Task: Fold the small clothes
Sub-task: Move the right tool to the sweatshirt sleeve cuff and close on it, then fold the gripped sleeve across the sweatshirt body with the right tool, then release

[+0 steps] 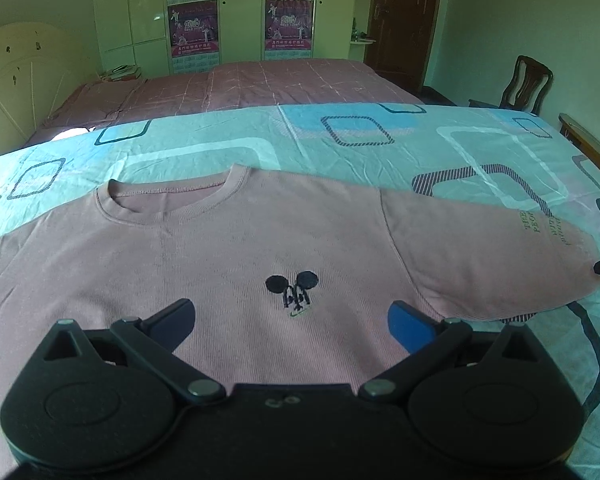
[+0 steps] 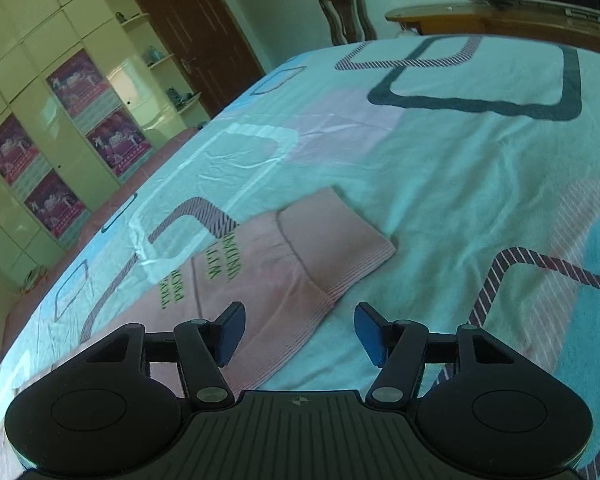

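A pink sweatshirt (image 1: pixel 228 248) lies flat, front side up, on a bed covered by a turquoise bedsheet (image 1: pixel 380 148) printed with rounded squares in white, dark grey and stripes.

Nearest in the left wrist view, the left gripper (image 1: pixel 292 318) hovers over the lower chest of the sweatshirt with its jaws spread wide and nothing between them. Just beyond it, at the middle of the chest, sits a small embroidered logo (image 1: pixel 293 289): two black round ears above a dark figure, with a tiny green mark beneath. Any lettering in it is too small to read. Farther up the sweatshirt is the ribbed round neckline (image 1: pixel 172 196).

In the right wrist view, the right gripper (image 2: pixel 300 332) is also wide open and empty, poised just above the ribbed cuff (image 2: pixel 340 256) of the sweatshirt's sleeve (image 2: pixel 260 264), which stretches out across the sheet. Green lettering (image 2: pixel 204 276) runs along the sleeve; in the left wrist view, "THE PEOP" can be made out, the rest is unclear.

Beyond the sweatshirt, past the far edge of the sheet, lies a second bed under a dusty pink checked cover (image 1: pixel 260 80). Behind that stands a pale wardrobe (image 1: pixel 148 12) carrying purple calendar posters (image 1: pixel 194 24), one showing "2010". To the right of the wardrobe is a brown door (image 1: pixel 404 20), and nearer, a dark wooden chair (image 1: pixel 526 82).
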### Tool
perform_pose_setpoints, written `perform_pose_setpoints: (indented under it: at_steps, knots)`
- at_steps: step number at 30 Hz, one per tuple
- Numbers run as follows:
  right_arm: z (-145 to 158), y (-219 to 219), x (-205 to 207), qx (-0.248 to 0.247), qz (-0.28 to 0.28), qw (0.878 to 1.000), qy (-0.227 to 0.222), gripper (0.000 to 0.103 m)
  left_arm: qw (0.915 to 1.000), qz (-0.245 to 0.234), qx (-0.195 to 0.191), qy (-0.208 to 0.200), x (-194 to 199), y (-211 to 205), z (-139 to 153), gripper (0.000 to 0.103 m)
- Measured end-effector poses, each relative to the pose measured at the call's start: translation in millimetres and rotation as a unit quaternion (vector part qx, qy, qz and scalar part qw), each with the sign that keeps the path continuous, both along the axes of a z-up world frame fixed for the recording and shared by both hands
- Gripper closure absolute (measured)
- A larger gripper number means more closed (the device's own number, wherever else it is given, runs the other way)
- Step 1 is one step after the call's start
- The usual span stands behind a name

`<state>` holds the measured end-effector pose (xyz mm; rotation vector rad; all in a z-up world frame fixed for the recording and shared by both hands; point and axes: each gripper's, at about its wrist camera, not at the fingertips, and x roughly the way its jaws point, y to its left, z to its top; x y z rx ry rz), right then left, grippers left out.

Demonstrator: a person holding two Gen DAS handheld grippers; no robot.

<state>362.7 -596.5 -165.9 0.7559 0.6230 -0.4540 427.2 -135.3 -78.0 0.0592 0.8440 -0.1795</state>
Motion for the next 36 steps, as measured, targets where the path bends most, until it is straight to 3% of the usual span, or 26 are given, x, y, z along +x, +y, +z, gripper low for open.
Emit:
perform_pose_setpoints:
  at_steps: [6, 7, 8, 9, 11, 13, 15, 19, 23, 28, 31, 36]
  knots:
    - [-15.9, -21.7, -5.0, 0.037, -0.005, 0.998, -0.052, 0.059, 0.9998, 0.003, 0.019, 0.005, 11.5, -10.1, -4.1, 0.001]
    - [-17.4, -24.8, -5.8, 0.04, -0.008, 0.998, -0.054, 0.07, 0.9998, 0.006, 0.018, 0.007, 13.0, -9.5, -4.2, 0.001]
    - [-17.9, -27.1, -5.3, 0.042, -0.007, 0.998, -0.046, 0.094, 0.9998, 0.01, 0.017, 0.008, 13.7, -8.1, -3.8, 0.001]
    - [-15.7, -28.0, -6.4, 0.04, -0.005, 0.998, -0.044, 0.095, 0.9998, 0.013, 0.017, 0.006, 13.8, -5.4, -2.6, 0.001]
    - [-2.2, -19.4, -6.1, -0.019, 0.008, 0.999, -0.037, 0.095, 0.9994, 0.021, 0.026, -0.003, 14.1, 2.2, -0.3, 0.001]
    - [-2.9, -8.5, 8.9, -0.057, 0.028, 0.998, 0.018, 0.095, 0.9988, 0.033, 0.036, -0.004, 14.8, 13.6, 0.1, 0.001]
    - [4.3, -2.9, 11.9, -0.072, 0.025, 0.997, 0.033, 0.095, 0.9984, 0.041, 0.038, 0.007, 15.8, 27.9, -1.5, 0.001]
    - [32.8, 25.4, 14.7, -0.094, 0.049, 0.994, -0.005, 0.095, 0.9968, 0.065, 0.043, 0.015, 11.7, 64.0, -5.1, 0.001]
    - [62.2, 84.6, 27.0, -0.109, 0.12, 0.986, -0.036, 0.095, 0.9953, 0.091, 0.025, 0.02, 4.7, 104.3, -10.3, 0.001]
    - [89.5, 188.4, 51.9, -0.115, 0.233, 0.963, -0.064, 0.095, 0.994, 0.108, 0.009, 0.018, -2.7, 154.9, -16.5, 0.001]
    - [91.2, 259.1, 72.6, -0.117, 0.297, 0.945, -0.068, 0.095, 0.9924, 0.121, 0.007, 0.02, -5.1, 182.6, -18.3, 0.001]
    - [77.5, 376.4, 97.4, -0.124, 0.38, 0.915, -0.06, 0.095, 0.9923, 0.12, -0.03, 0.01, -14.0, 231.3, -11.7, 0.002]
